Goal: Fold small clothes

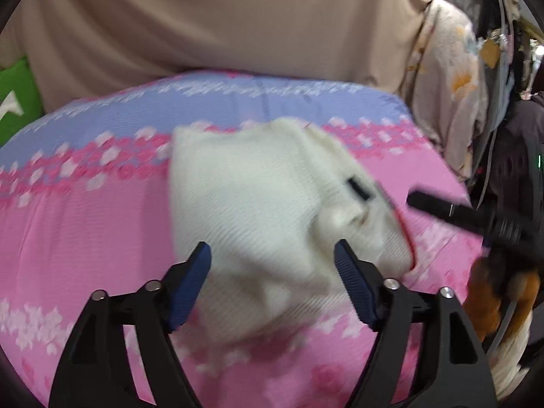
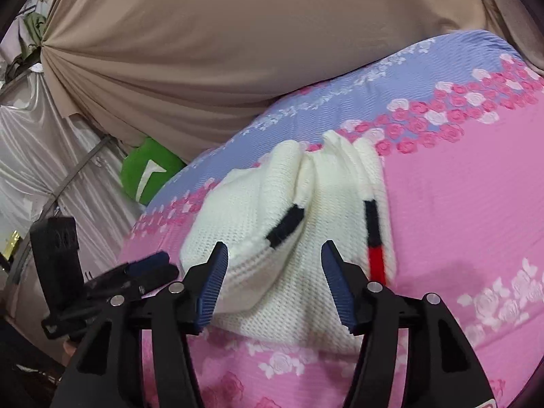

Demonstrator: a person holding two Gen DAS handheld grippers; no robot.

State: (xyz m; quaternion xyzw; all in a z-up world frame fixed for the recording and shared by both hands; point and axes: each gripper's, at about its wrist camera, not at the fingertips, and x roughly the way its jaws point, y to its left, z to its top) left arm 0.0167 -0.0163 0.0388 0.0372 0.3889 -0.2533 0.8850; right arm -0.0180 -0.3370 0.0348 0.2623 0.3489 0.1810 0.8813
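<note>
Here I am over the bed with its pink rose-printed cover (image 2: 459, 187), a lilac band running across the far side of it. The small cream-white knitted garment (image 2: 289, 231) lies bunched on that pink cover, roughly in the middle, its far end gathered into soft ridges near the row of pink roses. I can see a short black stripe on its left fold and a black-and-red stripe along its right edge.

My right gripper (image 2: 275, 278) hangs just over the near end of the knit, its blue ribbed fingers (image 2: 212, 285) standing apart, nothing pinched between them; the cloth shows in the gap below, but the pads are not pressing on it. Off to the left in this view sits my left gripper, low by the bed's edge.

From the left wrist view, a blurred one, my left gripper (image 1: 272, 285) is also spread wide, blue pads clear of the fabric, with the white knit lying beyond and beneath the fingers. The right gripper's black finger pokes in from the right, near the garment's edge; whether it touches the cloth there I cannot tell.

Behind the bed hangs a beige draped curtain (image 2: 221, 51), and a green cushion with a white mark (image 2: 149, 170) peeks out at the bed's far corner.
</note>
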